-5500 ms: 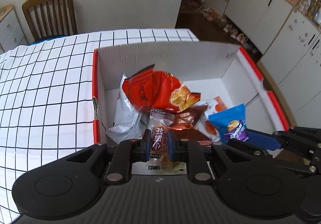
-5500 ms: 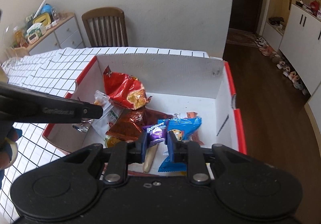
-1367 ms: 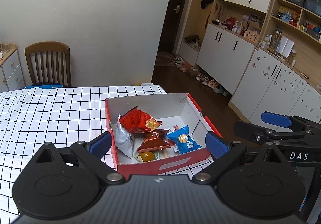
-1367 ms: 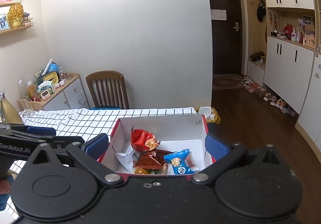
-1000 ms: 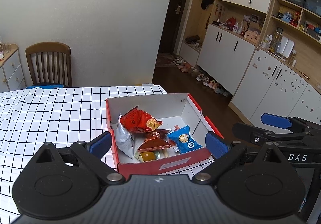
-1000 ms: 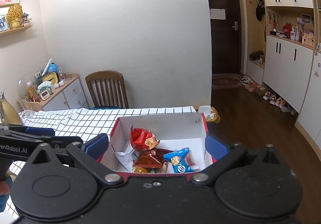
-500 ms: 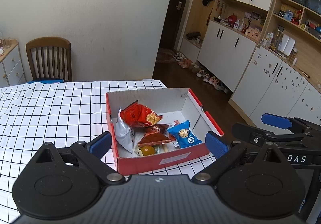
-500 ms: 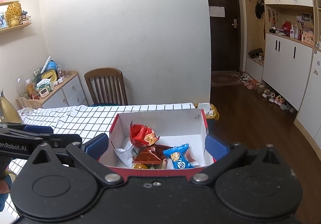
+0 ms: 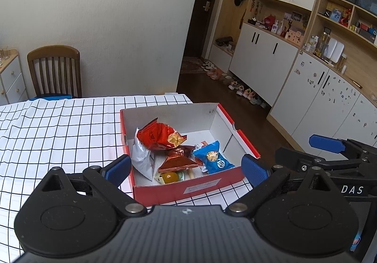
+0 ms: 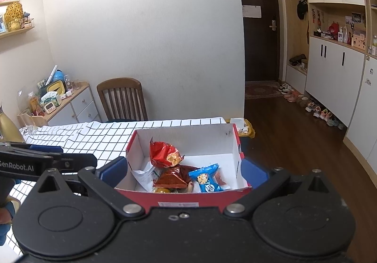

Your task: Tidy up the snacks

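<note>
Every snack I can see lies inside the red box point(image 9: 188, 188) on the checked tablecloth point(image 9: 59, 126). My left tongs point(image 9: 186, 170) and right tongs point(image 10: 183, 172) hang spread wide, holding nothing. I'd keep them clear above the red bag point(image 9: 160, 137), then the blue packet point(image 9: 213, 157).

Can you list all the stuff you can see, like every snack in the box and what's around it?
box: 1, red outside and white inside, on the table's near right corner
red snack bag: 1, red and shiny, on top of the pile at the box's left
white packet: 1, white, against the box's left wall
brown packet: 1, reddish brown, middle of the box
blue packet: 1, blue, right of the brown one
yellow snack: 1, yellow, by the box's front wall
table: 1, white cloth with black grid
chair: 1, brown wood, behind the table
left gripper: 1, black with blue pads, jaws wide apart, empty
right gripper: 1, same colours, jaws wide apart, empty
</note>
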The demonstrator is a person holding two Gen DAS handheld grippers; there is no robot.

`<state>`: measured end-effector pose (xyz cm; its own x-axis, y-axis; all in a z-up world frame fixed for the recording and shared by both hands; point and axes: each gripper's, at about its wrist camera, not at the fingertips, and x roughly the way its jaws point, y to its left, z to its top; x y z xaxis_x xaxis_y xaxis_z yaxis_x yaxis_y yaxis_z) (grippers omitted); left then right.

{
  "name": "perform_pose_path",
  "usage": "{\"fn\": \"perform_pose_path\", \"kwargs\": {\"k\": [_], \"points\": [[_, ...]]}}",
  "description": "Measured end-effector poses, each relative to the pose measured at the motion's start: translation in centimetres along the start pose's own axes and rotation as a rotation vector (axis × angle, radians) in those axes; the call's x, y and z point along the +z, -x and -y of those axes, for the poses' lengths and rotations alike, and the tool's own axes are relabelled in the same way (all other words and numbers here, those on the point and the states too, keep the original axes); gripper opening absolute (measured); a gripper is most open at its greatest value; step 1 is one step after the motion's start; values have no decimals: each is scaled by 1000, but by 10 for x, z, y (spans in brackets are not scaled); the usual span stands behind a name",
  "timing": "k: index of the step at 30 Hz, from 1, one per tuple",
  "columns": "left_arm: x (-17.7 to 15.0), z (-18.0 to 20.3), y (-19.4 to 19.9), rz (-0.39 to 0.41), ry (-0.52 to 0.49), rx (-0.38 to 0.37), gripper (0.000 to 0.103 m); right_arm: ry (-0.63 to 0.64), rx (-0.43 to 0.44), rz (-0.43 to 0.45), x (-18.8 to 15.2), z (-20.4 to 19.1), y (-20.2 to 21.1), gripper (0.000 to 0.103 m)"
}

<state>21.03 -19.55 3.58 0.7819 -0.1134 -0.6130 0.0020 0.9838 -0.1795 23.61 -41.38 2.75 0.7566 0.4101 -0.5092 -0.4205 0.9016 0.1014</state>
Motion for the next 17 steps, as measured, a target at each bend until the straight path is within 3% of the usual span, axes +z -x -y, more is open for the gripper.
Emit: {"fn": "perform_pose_path", "kwargs": {"k": [17], "points": [[-2,2,-5,-28,-5,2,100,-10,5,-9,-5,1,1,103]]}}
